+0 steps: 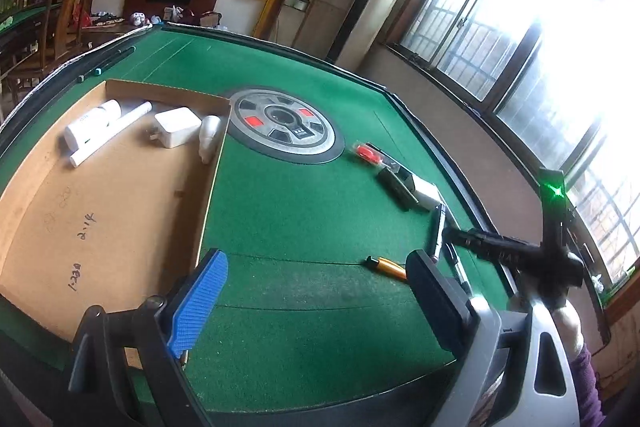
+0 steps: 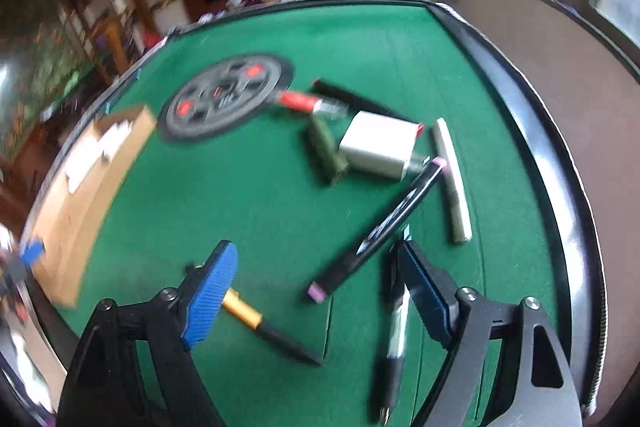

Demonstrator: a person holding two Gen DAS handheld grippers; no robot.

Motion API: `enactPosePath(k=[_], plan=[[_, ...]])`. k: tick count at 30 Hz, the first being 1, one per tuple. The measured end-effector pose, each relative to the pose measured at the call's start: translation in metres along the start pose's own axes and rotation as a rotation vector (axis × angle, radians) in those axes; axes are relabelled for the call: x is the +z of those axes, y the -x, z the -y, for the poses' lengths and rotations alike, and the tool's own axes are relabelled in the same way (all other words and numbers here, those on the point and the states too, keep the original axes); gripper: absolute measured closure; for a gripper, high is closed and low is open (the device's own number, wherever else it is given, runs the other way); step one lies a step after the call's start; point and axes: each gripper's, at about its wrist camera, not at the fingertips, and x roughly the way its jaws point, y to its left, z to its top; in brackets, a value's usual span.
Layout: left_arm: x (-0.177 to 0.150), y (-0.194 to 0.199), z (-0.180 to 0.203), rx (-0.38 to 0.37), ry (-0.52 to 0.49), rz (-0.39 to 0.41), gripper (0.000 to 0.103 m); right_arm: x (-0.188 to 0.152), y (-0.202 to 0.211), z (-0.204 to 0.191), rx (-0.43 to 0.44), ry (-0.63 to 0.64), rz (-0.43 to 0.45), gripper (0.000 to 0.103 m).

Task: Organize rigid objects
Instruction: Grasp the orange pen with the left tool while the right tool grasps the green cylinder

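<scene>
My left gripper (image 1: pixel 316 291) is open and empty above the green table, beside the shallow cardboard tray (image 1: pixel 100 227). In the tray's far corner lie a white tube (image 1: pixel 112 133), a white bottle (image 1: pixel 94 121), a white charger (image 1: pixel 176 127) and a small white piece (image 1: pixel 209 139). My right gripper (image 2: pixel 320 287) is open and empty over loose items: a black marker with pink ends (image 2: pixel 380 227), an orange-and-black pen (image 2: pixel 260 323), a silver-and-black pen (image 2: pixel 396 339), a white charger block (image 2: pixel 378 145), a green piece (image 2: pixel 326 149), a red item (image 2: pixel 298 101) and a white stick (image 2: pixel 452 183).
A round grey and black panel (image 1: pixel 284 125) sits in the table's middle. The table has a raised black rim (image 2: pixel 532 131). A wall and windows stand to the right. The right gripper's body shows in the left wrist view (image 1: pixel 520 251).
</scene>
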Motion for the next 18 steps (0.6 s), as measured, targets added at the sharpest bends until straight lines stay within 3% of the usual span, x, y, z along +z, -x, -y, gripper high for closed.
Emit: enactPosePath(k=[4, 7, 9, 10, 11, 18], plan=[[-0.004, -0.004, -0.004, -0.003, 0.017, -0.005, 0.01, -0.034, -0.014, -0.025, 0.041, 0.113, -0.091, 0.04], [-0.006, -0.01, -0.004, -0.015, 0.017, -0.016, 0.01, -0.043, -0.029, -0.034, -0.018, 0.163, -0.091, 0.052], [-0.008, -0.012, -0.005, -0.018, 0.015, -0.023, 0.01, -0.041, -0.031, -0.039, -0.01, 0.154, -0.09, 0.066], [-0.008, -0.012, -0.005, -0.018, 0.016, -0.023, 0.01, -0.038, -0.031, -0.045, 0.0, 0.155, -0.097, 0.082], [-0.008, -0.012, -0.007, -0.018, 0.019, -0.022, 0.01, -0.036, -0.032, -0.051, 0.016, 0.157, -0.105, 0.091], [-0.008, -0.013, -0.01, -0.02, 0.031, -0.022, 0.01, -0.025, -0.048, -0.113, 0.124, 0.189, -0.119, 0.093]])
